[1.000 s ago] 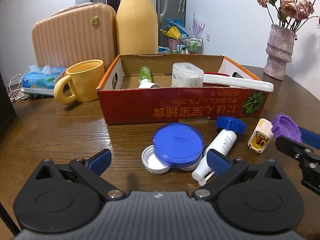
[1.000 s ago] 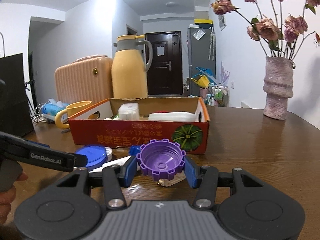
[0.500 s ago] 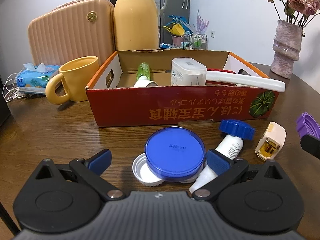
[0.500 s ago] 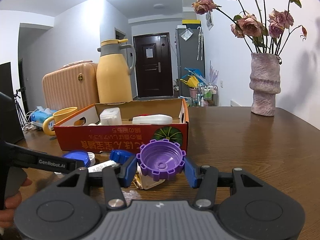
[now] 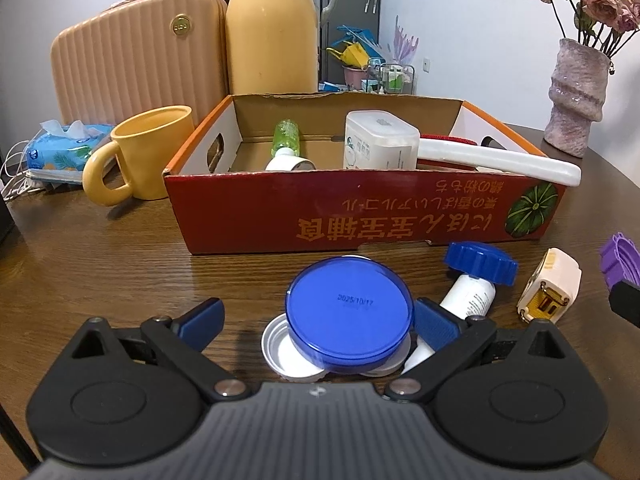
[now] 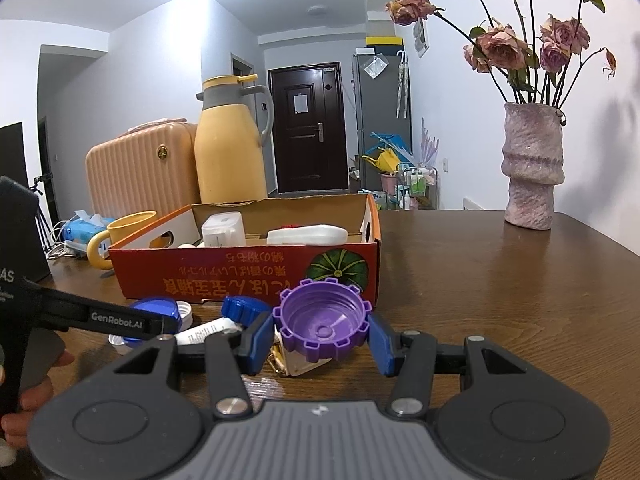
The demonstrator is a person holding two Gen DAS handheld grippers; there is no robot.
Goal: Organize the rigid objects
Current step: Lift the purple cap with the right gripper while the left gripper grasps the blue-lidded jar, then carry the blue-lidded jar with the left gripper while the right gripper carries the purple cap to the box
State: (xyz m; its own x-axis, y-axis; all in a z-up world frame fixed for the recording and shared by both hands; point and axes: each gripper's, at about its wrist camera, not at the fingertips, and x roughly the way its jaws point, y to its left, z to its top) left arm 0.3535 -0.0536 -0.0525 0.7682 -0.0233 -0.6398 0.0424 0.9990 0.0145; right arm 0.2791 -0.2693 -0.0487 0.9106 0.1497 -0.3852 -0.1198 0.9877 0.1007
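Note:
A round blue lid (image 5: 348, 312) lies on white jar caps (image 5: 280, 350) on the wooden table. It sits between the wide-apart fingers of my left gripper (image 5: 318, 322), which is open; the right pad is close to the lid's rim, the left pad well clear. My right gripper (image 6: 320, 338) is shut on a purple toothed cap (image 6: 322, 326), held just above the table; the cap (image 5: 620, 260) shows at the left wrist view's right edge. A white tube with a blue cap (image 5: 476, 280) and a white plug (image 5: 548, 292) lie before the red cardboard box (image 5: 360, 216).
The box holds a green bottle (image 5: 285, 136), a white container (image 5: 378, 140) and a long white piece (image 5: 496, 162). Left of it stand a yellow mug (image 5: 148, 152) and a tissue pack (image 5: 60, 148). Behind are a yellow thermos (image 5: 272, 28) and a suitcase (image 5: 136, 56). A vase (image 6: 532, 172) stands far right.
My left gripper has come forward and slightly down, so the blue lid now sits between its fingers. The right gripper keeps its hold on the purple cap.

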